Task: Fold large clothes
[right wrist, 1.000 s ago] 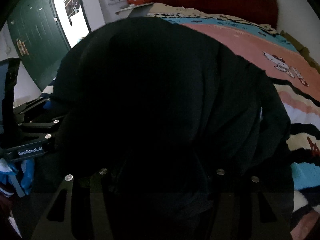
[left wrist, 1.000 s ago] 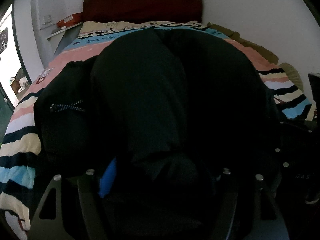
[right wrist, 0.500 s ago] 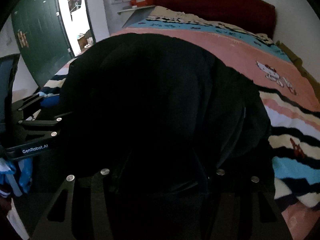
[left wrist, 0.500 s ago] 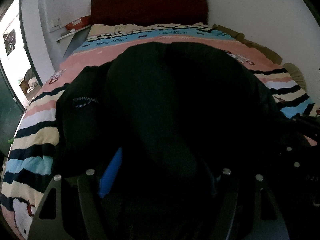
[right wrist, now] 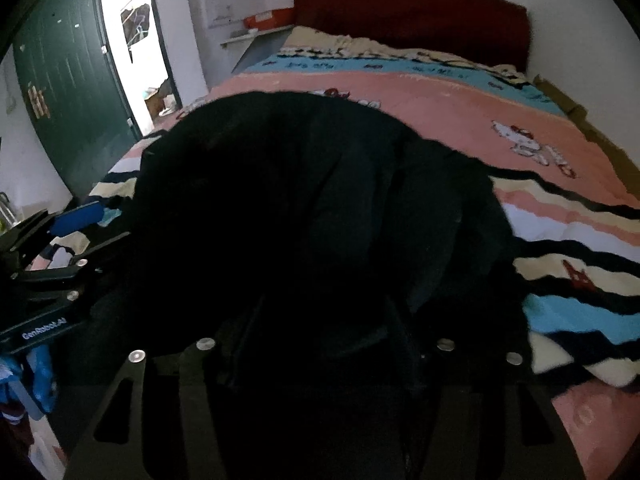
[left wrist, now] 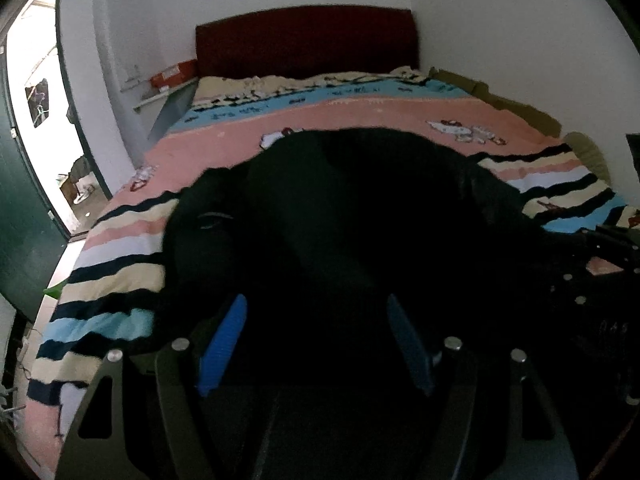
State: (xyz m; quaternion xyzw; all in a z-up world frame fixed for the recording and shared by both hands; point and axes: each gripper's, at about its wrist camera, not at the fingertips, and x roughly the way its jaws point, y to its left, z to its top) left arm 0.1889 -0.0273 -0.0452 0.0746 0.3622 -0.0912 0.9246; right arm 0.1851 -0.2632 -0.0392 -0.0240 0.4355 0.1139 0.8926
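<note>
A large black garment (left wrist: 352, 216) lies bunched on the striped bedspread (left wrist: 120, 280); it also fills the right wrist view (right wrist: 304, 208). My left gripper (left wrist: 316, 336) is open: its blue pads (left wrist: 224, 336) stand wide apart, with black cloth lying loosely between them. It shows from the side at the left of the right wrist view (right wrist: 76, 220). My right gripper (right wrist: 320, 320) is buried in the near edge of the garment; its fingertips are too dark to make out.
The bed has a dark red headboard (left wrist: 308, 40) against a white wall. A shelf with a red box (left wrist: 172, 76) stands left of the bed. A green door (right wrist: 72, 76) and a bright doorway are at the left.
My left gripper's pads have spread apart and let go of the garment. The garment has dropped lower onto the bed, showing more bedspread beyond it in both views.
</note>
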